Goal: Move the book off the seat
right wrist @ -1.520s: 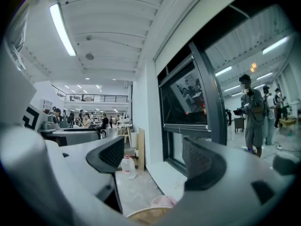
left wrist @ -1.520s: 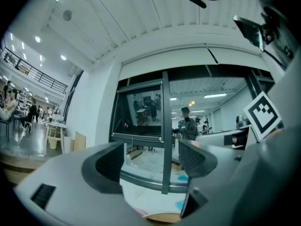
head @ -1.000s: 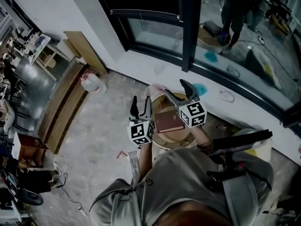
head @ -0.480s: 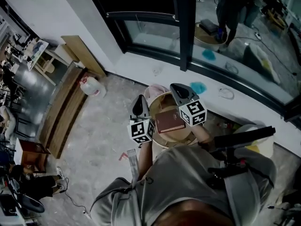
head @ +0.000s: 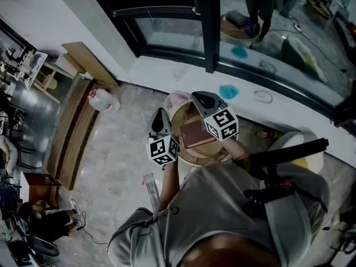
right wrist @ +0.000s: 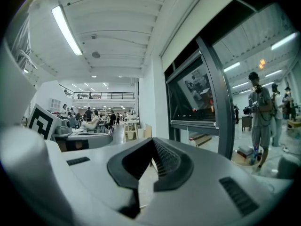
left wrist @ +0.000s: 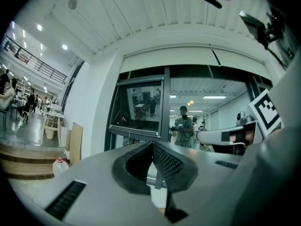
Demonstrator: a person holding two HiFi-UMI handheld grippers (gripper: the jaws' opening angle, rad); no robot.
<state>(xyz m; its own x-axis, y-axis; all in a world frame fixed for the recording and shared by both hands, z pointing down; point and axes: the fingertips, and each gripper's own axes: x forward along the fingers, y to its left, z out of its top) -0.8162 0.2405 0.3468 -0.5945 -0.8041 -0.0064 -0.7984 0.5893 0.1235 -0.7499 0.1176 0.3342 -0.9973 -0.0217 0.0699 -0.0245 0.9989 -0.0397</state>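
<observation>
Book (head: 196, 133) cover is looking matt, reddish-brown. Seat (head: 196, 156) is showing pale wood. The 2 shells, left gripper (left wrist: 153, 149) and right gripper (right wrist: 151, 150), are reading smooth grey plastic; pads (left wrist: 167, 161) are showing black ribbing.

book (head: 196, 133): on the seat (head: 197, 157), between left tongs (head: 160, 117) and right tongs (head: 204, 98)
jug (head: 103, 99): on floor (head: 117, 149), left of seat
window (head: 167, 32): behind seat

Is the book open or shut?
Shut. The book lies flat on the round seat with its reddish cover on top, and no pages show spread out.
</observation>
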